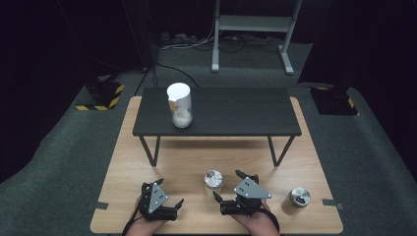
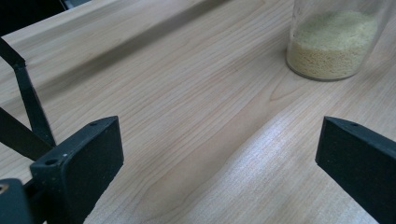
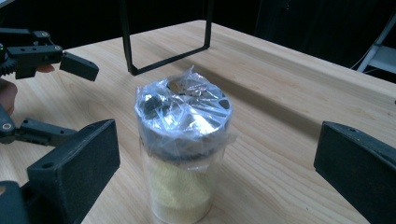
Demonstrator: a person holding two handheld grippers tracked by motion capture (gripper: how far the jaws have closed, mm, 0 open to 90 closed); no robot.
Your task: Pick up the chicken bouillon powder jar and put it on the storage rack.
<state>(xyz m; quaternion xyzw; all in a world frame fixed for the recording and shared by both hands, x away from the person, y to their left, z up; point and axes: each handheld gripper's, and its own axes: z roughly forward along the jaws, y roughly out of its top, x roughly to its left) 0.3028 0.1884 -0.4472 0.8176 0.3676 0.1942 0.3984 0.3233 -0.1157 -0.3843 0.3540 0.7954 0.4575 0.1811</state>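
Observation:
A small clear jar point(image 1: 213, 179) of yellow grains, its lid wrapped in crinkled plastic film, stands on the wooden table point(image 1: 123, 162) near the front. My right gripper point(image 1: 227, 184) is open and points at it. In the right gripper view the jar point(image 3: 182, 140) stands just ahead of the wide jaws, untouched. My left gripper point(image 1: 170, 192) lies open to the jar's left with nothing between its jaws. The left gripper view has the jar's grain-filled base point(image 2: 334, 42) at the upper right, beyond the open left gripper point(image 2: 219, 140).
A low black bench point(image 1: 236, 113) stands across the table's far half; on it is a taller jar with a white label point(image 1: 180, 110). Another small metal-lidded jar point(image 1: 297, 198) stands at the front right. The bench's thin legs point(image 3: 166, 42) rise behind the wrapped jar.

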